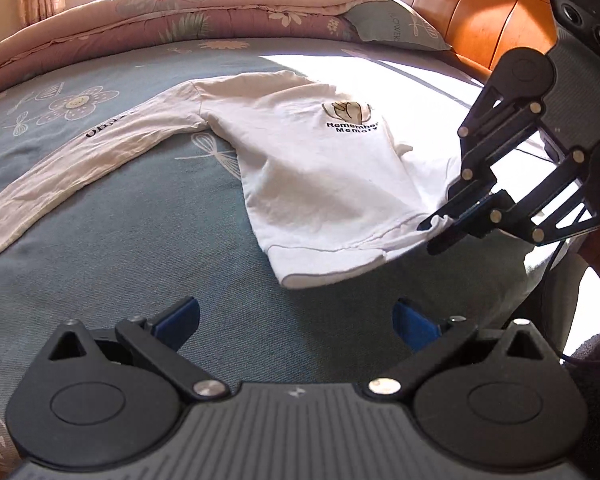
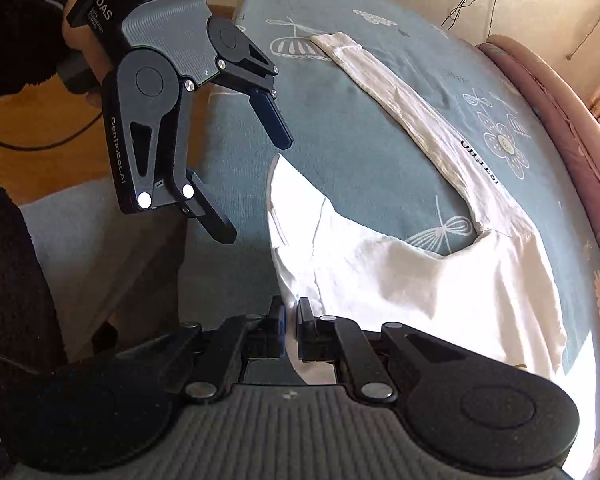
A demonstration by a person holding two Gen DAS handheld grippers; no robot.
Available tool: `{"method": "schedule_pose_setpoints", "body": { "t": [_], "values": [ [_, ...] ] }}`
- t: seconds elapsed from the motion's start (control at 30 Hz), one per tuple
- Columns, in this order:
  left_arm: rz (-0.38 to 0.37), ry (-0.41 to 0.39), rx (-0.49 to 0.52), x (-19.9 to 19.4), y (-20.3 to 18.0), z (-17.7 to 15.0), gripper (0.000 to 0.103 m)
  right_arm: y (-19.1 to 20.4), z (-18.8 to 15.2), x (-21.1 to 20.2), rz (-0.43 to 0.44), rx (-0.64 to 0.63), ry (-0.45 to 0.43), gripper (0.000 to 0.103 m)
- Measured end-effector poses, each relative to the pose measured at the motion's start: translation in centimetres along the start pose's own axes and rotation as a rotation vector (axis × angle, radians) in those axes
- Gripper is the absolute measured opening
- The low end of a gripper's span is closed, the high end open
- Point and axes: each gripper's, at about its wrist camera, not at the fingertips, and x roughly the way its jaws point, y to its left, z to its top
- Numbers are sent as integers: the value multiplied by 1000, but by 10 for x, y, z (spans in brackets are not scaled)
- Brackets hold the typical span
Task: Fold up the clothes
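A white long-sleeve shirt with a "Remember Memory" print lies on the bed, one sleeve stretched out to the left. My right gripper is shut on the shirt's hem corner and holds it a little off the sheet. In the right wrist view its pads pinch white fabric at the right gripper. My left gripper stands open over bare sheet just short of the hem, nothing between its fingers. The right wrist view shows the left gripper open beside the lifted edge, with the sleeve beyond.
The teal floral bedsheet covers the bed. A folded pink quilt and a pillow lie at the far side against a wooden headboard. The bed edge and wooden floor are near the left hand's dark sleeve.
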Motion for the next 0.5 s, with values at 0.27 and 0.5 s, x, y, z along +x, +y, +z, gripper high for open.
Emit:
{"method": "schedule_pose_setpoints", "body": {
  "t": [0.27,0.5],
  "values": [
    [-59,9,-82,-3,11,-3,102,21,-7,25,111,114,4,17],
    [-227,-3,-378,17,44,-8,102,-7,-28,-14,10,311,-131,37]
  ]
}}
